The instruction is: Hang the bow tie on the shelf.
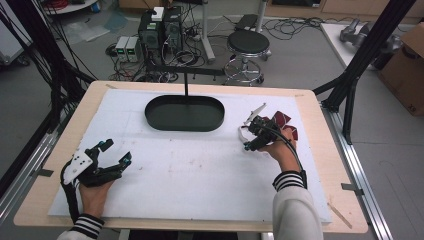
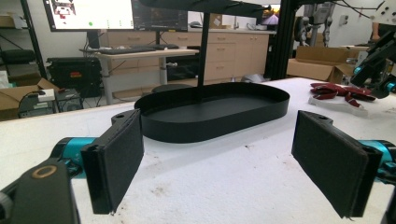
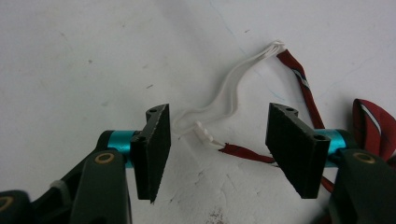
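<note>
At the near left of the table, the left gripper (image 1: pixel 116 151) rests low over the white mat (image 1: pixel 190 170), held by the person's left hand (image 1: pixel 95 192). Its two black jaws stand wide apart and there is nothing between them; in the left gripper view they frame only bare mat, and the pads (image 2: pixel 116 158) touch no object.

A little farther, on the right side, the right hand (image 1: pixel 281 150) holds the right gripper (image 1: pixel 246 136), which points down and to the left, toward the mat. In the right gripper view its jaws are about half open. Between them lie the white plastic hanger (image 3: pixel 224 98) and the near end of a dark red strap (image 3: pixel 245 152). The pads (image 3: pixel 159 144) are not pressing on the hanger: the left pad is just beside the hooked end of the hanger, and the right pad stands just beside the strap. So this gripper has hold of nothing.

The hanger is thin and curved and lies flat on the mat. Its far end joins a second dark red strap with a small white and blue stripe. These straps belong to the dark red cloth piece (image 1: pixel 282 122), which lies on the mat at the right, just beyond the right gripper.

Farther, in the middle of the table, stands the black oval tray (image 1: pixel 184 122) with a thin black post rising from its far part. It is well apart from both grippers.
</note>
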`<state>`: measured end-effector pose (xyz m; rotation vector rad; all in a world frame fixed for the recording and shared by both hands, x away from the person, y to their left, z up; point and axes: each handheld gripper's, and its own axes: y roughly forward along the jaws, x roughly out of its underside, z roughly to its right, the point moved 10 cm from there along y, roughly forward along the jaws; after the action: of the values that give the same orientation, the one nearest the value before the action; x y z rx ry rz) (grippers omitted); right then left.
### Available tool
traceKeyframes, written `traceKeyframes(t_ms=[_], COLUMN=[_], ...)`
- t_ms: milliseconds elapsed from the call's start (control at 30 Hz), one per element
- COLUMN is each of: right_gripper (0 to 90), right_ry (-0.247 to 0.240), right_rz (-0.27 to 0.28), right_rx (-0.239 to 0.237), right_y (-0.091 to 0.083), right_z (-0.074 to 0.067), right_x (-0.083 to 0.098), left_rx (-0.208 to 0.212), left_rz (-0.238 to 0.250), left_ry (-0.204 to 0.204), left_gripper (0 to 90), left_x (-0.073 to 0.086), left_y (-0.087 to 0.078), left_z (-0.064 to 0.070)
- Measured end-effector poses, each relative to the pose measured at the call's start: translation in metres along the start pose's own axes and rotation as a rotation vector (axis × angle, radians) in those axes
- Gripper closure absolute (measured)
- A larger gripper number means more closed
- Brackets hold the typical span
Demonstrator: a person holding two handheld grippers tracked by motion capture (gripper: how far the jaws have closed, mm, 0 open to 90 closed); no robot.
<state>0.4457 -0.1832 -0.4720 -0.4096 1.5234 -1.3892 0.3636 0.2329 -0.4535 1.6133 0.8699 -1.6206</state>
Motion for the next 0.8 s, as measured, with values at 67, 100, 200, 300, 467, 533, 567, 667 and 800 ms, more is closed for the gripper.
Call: traceKeyframes(t_ms=[67,100,200,300,467,533,567,667,800], right_gripper=[42.5,42.9,43.9,44.5,47.8,47.6,47.6,50.6,48.5], right_ry=[-0.018,-0.030,-0.048,-0.067,-0.104,-0.117,-0.127,-0.136,-0.150], right_rz=[-0.022,-0.032,-0.057,-0.061,-0.073,-0.093,-0.097,-0.093,-0.103], right_rx=[-0.006,-0.005,-0.013,-0.019,-0.032,-0.037,-0.041,-0.041,-0.036], right_y=[0.002,0.004,0.008,0.013,0.020,0.023,0.024,0.024,0.024], right_z=[-0.001,0.000,0.001,0.002,0.001,0.001,0.001,0.003,0.004], right_x=[0.002,0.004,0.008,0.008,0.007,0.010,0.011,0.011,0.014], left_rx=[0.000,0.001,0.001,0.000,0.001,0.000,0.001,0.000,0.000], left_rz=[0.001,0.001,0.002,0.003,0.003,0.003,0.003,0.004,0.004], left_ry=[-0.001,-0.001,-0.001,-0.002,-0.002,-0.004,-0.003,-0.004,-0.004], left_gripper=[17.2,17.2,17.2,17.2,17.2,17.2,17.2,17.2,17.2], left_x=[0.000,0.000,0.000,0.000,0.000,0.000,0.000,0.000,0.000], left_y=[0.000,0.000,0.000,0.000,0.000,0.000,0.000,0.000,0.000], left_z=[0.000,0.000,0.000,0.000,0.000,0.000,0.000,0.000,0.000])
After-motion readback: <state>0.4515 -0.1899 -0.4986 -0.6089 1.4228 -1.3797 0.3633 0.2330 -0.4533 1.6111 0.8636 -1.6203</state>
